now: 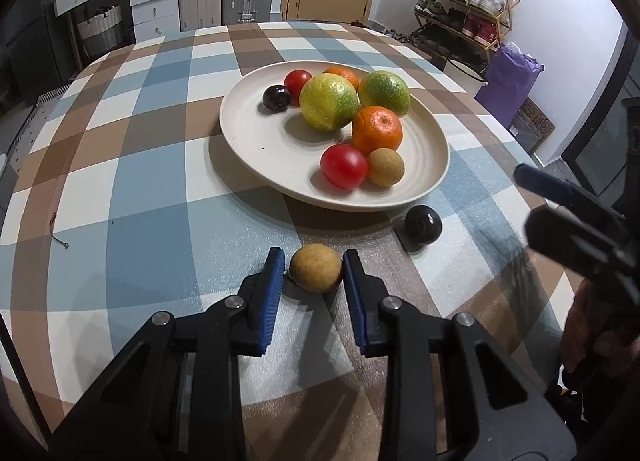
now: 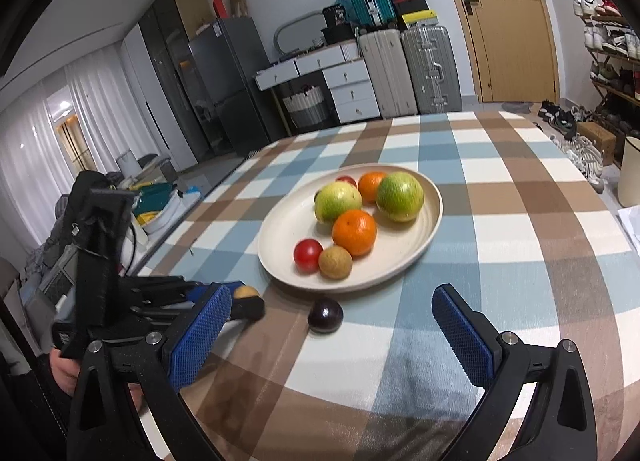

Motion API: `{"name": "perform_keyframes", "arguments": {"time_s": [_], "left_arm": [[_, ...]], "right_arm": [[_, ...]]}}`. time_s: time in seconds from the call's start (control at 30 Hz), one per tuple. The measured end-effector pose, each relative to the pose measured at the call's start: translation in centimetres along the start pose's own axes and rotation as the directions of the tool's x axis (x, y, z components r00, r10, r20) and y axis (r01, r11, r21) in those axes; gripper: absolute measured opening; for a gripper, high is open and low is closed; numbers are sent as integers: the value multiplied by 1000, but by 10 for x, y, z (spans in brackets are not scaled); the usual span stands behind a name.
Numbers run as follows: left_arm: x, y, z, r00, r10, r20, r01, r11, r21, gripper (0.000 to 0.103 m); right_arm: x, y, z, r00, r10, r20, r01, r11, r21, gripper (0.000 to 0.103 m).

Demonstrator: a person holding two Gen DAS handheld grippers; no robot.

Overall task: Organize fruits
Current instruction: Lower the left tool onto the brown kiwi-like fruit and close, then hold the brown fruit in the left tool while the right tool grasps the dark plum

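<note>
Left gripper (image 1: 314, 267) clenching on the longan (image 1: 316, 267) resting on the worktop (image 1: 120, 189), plate (image 1: 248, 141) lying straight ahead; right gripper (image 2: 332, 335) gaping, plum (image 2: 325, 315) sitting between its fingers, nearer.

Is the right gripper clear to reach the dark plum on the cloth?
Probably yes: the right gripper is open, the dark plum lies just ahead between its fingers, apart from the plate.

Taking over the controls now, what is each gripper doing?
Left gripper: shut on the small tan fruit on the tablecloth.
Right gripper: open, empty, with the dark plum ahead between its fingers.
</note>
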State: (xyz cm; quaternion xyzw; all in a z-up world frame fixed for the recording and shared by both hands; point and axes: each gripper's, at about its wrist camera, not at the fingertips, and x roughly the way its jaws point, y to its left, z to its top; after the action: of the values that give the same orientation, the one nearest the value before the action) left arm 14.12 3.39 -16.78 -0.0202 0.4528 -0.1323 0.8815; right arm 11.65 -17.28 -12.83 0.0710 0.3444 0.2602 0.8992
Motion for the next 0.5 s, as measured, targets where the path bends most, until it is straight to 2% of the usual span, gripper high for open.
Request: {"name": "perform_keyframes", "arguments": {"time_s": [0.37, 0.5], "left_arm": [[-30, 6, -3, 999, 1, 34, -1, 1000, -14, 27], [-41, 5, -3, 999, 1, 51, 0, 1000, -15, 27]], "right_arm": [[22, 4, -8, 997, 3, -82, -6, 999, -35, 101], [30, 6, -8, 993, 0, -115, -6, 999, -49, 91]]}}
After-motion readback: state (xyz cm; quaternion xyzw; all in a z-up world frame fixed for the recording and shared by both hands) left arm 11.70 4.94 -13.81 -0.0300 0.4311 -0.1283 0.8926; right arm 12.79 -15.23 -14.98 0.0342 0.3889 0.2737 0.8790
